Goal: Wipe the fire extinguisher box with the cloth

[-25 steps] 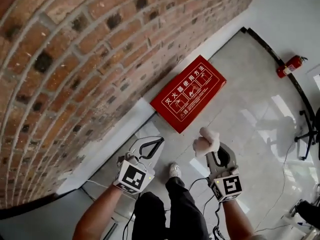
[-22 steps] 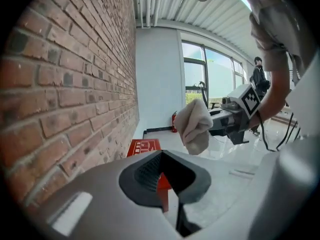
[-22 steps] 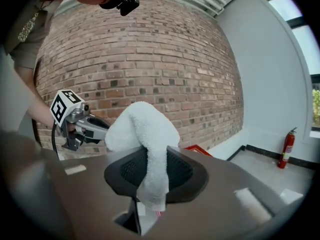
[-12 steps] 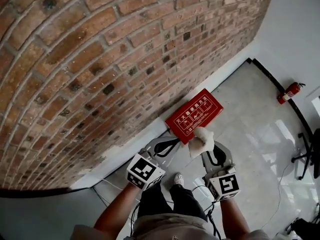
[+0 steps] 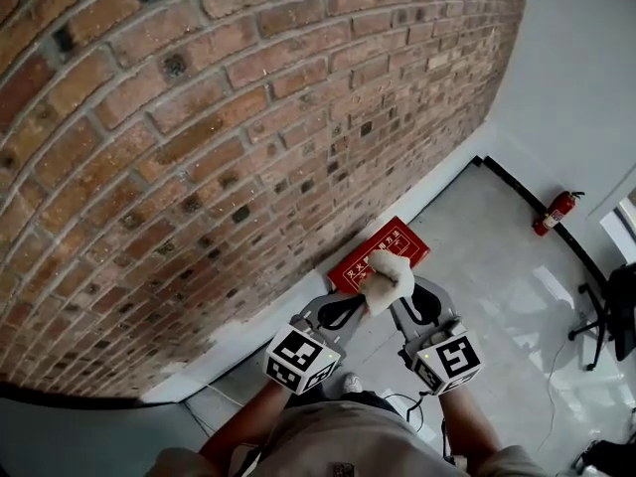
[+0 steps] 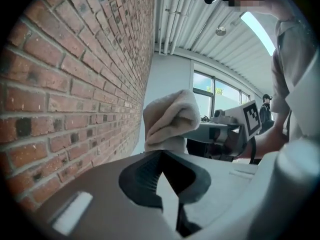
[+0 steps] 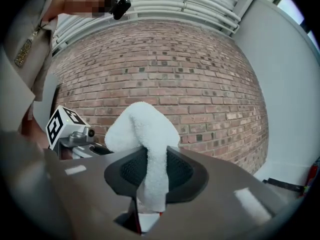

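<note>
The red fire extinguisher box (image 5: 395, 244) lies flat on the pale floor at the foot of the brick wall, its white-printed lid facing up. My right gripper (image 5: 400, 299) is shut on a white cloth (image 5: 386, 277). The bunched cloth sticks up past the jaws and covers the box's near edge in the head view. In the right gripper view the cloth (image 7: 142, 132) hangs down between the ribbed jaws of the right gripper (image 7: 154, 181). My left gripper (image 5: 338, 311) is close beside it, shut with nothing in it. In the left gripper view its jaws (image 6: 161, 158) meet, with the cloth (image 6: 170, 119) just beyond.
The brick wall (image 5: 199, 117) fills the left, with a white skirting strip (image 5: 260, 318) along its base. A red fire extinguisher (image 5: 556, 210) stands by the white wall at the back right. A black office chair (image 5: 608, 314) is at the right edge. Cables lie near my feet.
The view has pulled back and up, so the box looks smaller and farther. Both grippers have risen and drawn together; the cloth now overlaps the box's near edge.
</note>
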Demonstrator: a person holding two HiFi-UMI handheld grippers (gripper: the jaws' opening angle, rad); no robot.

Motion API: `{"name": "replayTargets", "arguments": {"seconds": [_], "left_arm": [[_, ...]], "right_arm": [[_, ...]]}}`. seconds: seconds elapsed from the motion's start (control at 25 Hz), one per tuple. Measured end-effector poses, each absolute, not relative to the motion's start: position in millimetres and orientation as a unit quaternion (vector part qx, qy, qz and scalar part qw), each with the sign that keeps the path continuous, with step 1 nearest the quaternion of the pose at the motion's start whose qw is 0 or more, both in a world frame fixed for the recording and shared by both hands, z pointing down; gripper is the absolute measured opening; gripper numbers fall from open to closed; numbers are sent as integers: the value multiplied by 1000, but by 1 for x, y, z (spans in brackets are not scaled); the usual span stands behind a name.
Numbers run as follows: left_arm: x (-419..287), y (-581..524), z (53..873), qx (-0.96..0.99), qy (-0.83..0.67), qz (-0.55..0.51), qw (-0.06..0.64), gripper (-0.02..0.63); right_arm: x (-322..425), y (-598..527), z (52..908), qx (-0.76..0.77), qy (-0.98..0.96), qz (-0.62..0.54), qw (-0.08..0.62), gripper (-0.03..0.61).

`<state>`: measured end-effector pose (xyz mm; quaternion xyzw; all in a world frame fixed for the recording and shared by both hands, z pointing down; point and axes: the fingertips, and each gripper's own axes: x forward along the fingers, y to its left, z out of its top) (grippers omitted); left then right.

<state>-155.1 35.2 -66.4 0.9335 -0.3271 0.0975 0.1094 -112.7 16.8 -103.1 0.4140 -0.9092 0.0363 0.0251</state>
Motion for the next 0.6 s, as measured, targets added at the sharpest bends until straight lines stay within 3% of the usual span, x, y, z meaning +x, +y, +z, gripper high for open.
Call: {"name": "replayTargets", "arguments": {"seconds": [0.6], "left_arm": [[-152, 36, -98, 928, -345, 105, 90, 0]], "right_arm": [[-102, 25, -126, 434, -900, 23, 16, 110]]}}
